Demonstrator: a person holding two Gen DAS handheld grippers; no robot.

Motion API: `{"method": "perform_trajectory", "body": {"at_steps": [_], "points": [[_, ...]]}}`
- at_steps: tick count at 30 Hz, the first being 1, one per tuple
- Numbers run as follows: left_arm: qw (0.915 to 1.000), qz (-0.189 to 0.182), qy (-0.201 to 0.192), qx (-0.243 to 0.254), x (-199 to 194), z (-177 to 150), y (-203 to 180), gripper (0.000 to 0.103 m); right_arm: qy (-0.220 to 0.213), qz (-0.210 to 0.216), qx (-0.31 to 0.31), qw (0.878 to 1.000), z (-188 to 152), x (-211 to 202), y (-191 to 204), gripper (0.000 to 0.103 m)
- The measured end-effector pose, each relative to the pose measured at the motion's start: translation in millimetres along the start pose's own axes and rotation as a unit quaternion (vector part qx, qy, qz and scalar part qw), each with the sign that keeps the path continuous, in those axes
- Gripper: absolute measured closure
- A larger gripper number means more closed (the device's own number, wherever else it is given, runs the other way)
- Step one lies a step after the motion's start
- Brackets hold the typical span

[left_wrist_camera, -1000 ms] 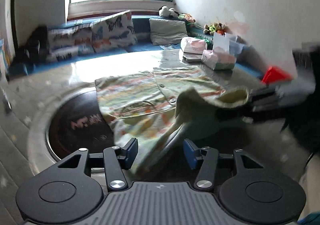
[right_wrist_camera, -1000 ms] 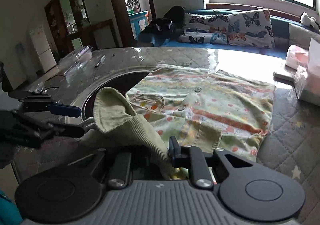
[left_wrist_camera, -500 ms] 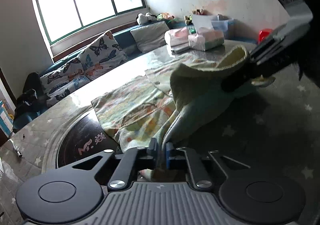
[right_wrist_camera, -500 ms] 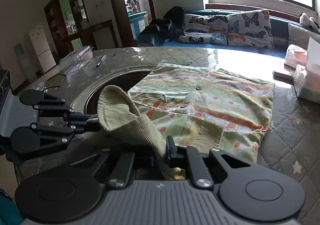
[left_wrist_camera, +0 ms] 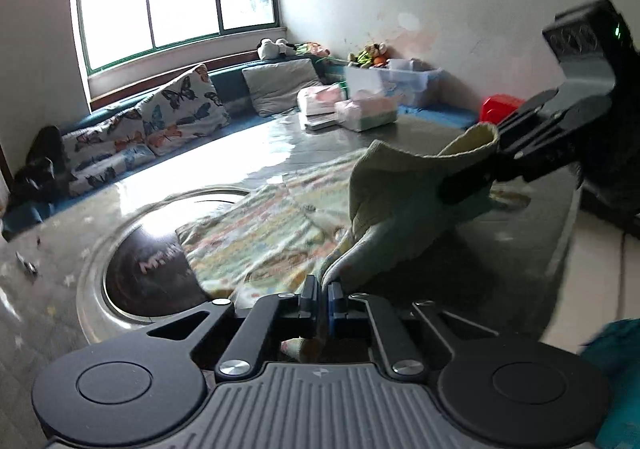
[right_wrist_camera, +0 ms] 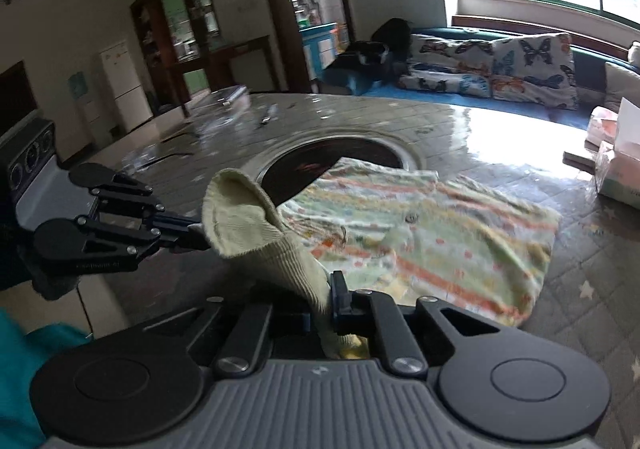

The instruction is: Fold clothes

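since a second ago the left gripper [left_wrist_camera: 323,295] has clamped onto the shirt [right_wrist_camera: 432,237], whose pale ribbed sleeve [right_wrist_camera: 256,233] is lifted between both tools. the right gripper [right_wrist_camera: 326,299] is clenched on the same sleeve. most of the shirt lies flat on the quilted table [right_wrist_camera: 592,249], partly over its dark round inset [right_wrist_camera: 332,161]. judging by that, folding has barely begun: one sleeve raised, no crease laid.

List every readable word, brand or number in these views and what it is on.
"M..." in pale letters on the dark round inset of the table: only partly legible, rest blurred.
Embossed wording on the left gripper linkage: too blurred to read.
Tissue packs: print unreadable.
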State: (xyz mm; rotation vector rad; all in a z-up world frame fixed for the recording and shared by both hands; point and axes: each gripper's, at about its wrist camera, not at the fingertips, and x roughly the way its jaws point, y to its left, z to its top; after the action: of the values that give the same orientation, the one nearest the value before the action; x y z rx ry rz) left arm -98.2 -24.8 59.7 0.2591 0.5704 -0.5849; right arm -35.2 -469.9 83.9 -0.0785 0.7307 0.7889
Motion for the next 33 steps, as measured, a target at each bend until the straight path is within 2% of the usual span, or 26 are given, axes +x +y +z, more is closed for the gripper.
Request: {"method": "perform_trajectory", "body": {"at_steps": [6, 10, 15, 22, 29, 32, 33], "points": [[0.9993, -0.002, 0.01, -0.036, 4.3, 8.9, 7.0, 0.098, 0.006, 0.0, 0.004, 1.0, 3.9, 1.8, -2.0, 0.097], [0.9981, 0.006, 0.001, -0.062, 19.2, 25.3, 25.2, 0.098, -0.011, -0.011, 0.0, 1.0, 24.9, 9.7, -15.2, 0.097], [0.997, 0.025, -0.016, -0.072, 49.4, 53.0, 55.2, 0.098, -0.027, -0.03, -0.006, 0.999, 69.3, 32.9, -42.3, 0.097], [0.9937, 0.042, 0.011, -0.103, 114.4, 79.2, 104.8, 0.098, -0.015, -0.059, 0.002, 0.998, 116.0, 92.5, -84.5, 0.097], [0.9864, 0.06, 0.066, -0.138, 178.5, 71.2, 134.5, 0.097, 0.011, -0.097, 0.023, 0.995, 121.5, 168.9, -116.8, 0.096], [0.981, 0.065, 0.083, -0.163, 195.0, 63.2, 143.3, 0.097, 0.008, -0.119, 0.035, 0.992, 117.2, 188.9, -126.4, 0.088], [0.9792, 0.066, 0.088, -0.171, 199.3, 60.4, 145.2, 0.097, 0.005, -0.129, 0.041, 0.991, 115.1, 192.6, -129.9, 0.081]]}}
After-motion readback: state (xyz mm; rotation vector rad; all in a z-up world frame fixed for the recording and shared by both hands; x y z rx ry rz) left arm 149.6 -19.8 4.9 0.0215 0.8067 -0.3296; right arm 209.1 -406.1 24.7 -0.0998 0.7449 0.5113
